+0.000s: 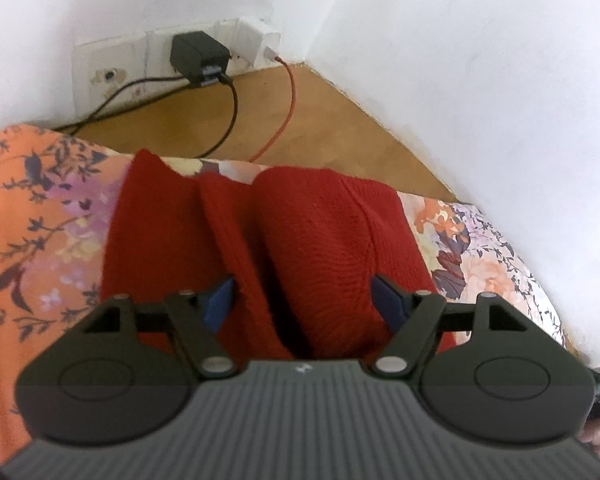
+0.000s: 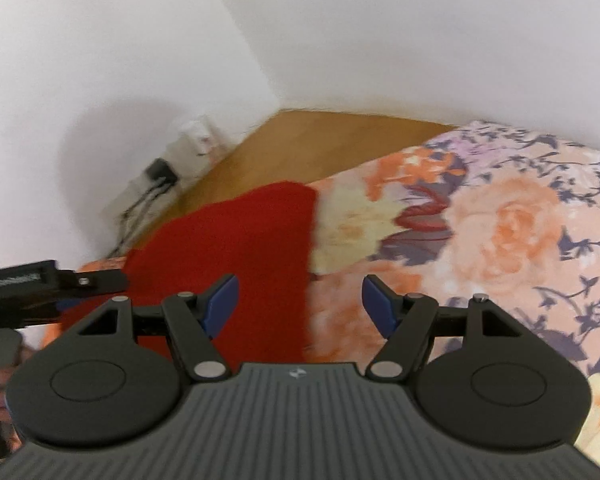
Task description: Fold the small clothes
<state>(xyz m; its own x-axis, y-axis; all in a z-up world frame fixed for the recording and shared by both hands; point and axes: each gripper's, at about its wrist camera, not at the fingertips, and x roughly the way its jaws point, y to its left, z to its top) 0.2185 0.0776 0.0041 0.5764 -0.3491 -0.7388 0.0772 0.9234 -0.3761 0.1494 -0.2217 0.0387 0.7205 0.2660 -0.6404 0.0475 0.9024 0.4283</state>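
The left gripper (image 1: 302, 300) stands wide open with nothing pinched; its blue pads (image 1: 220, 304) sit either side of the knit (image 1: 268, 240) without pressing on it. The red knit garment lies right under and ahead of this gripper, bunched into long ridges and folds that run away toward the bed's far edge. The right gripper (image 2: 298, 304) is also wide open and empty; it hangs over the knit's right-hand border, with red fabric below its left pad and bare sheet (image 2: 500, 220) below its right one. From the right wrist view the left gripper shows as a dark bar at the knit's left side.

The knit rests on the flowered sheet, close to the bed's corner. Beyond the knit come a strip of wooden floor (image 1: 320, 120), a black charger (image 1: 198, 56) with its cables, and the white wall.

The knit looks soft, thick and light, with no stiffness: it will likely sag and drape from any held point, and the ribbed wool should give the pads good friction. A single layer may be hard to pick out of the ridges. The best holds are probably the edges and corners, one per gripper, well apart, so the cloth spreads flat.
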